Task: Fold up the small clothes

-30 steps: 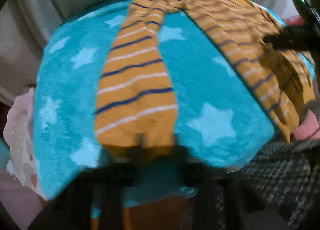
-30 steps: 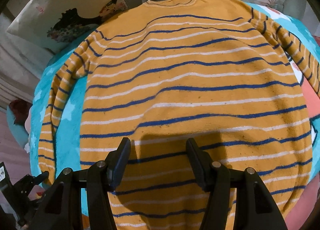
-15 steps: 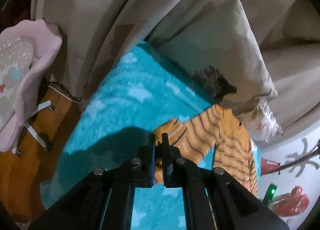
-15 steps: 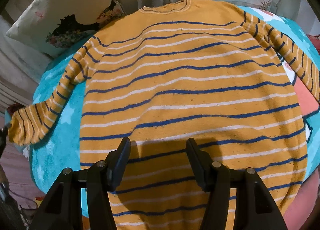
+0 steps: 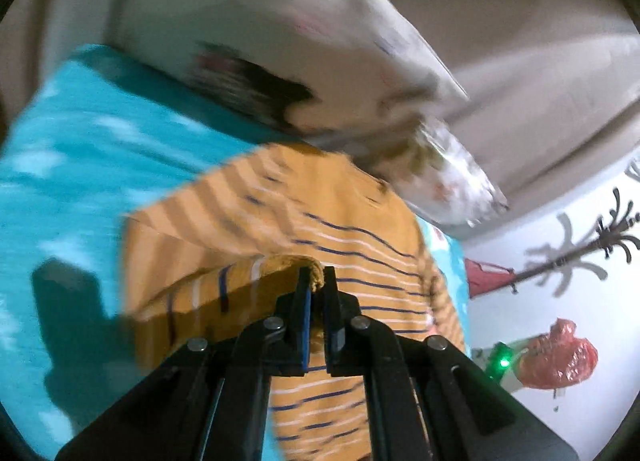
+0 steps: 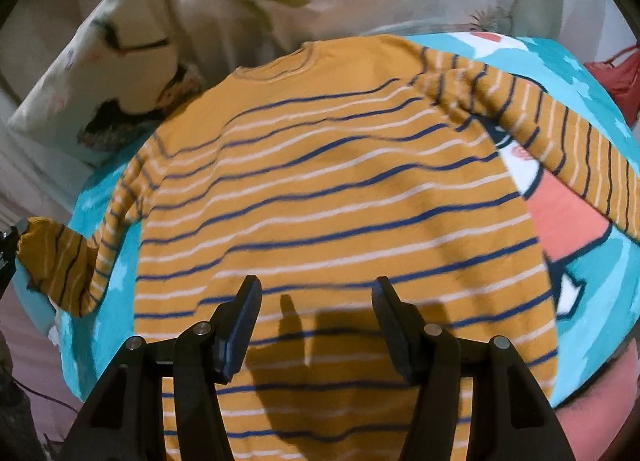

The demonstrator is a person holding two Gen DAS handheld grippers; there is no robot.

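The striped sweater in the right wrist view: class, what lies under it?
Under the orange striped sweater lies a turquoise star-patterned blanket, showing beside both sleeves, with a coral and white printed figure at its right edge. Whatever lies beneath the sweater's body is covered.

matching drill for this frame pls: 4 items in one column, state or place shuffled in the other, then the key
Items
1. left tool
2. right tool
3. sweater's right sleeve
4. teal star blanket

States
A. lies flat, stretched out across the blanket
B. open, hovering above the sweater's lower body, nothing between its fingers
C. spread under the sweater
D. shut on the left sleeve cuff, which is lifted off the blanket

Pairs: 1-D, 2-B, 3-A, 4-C
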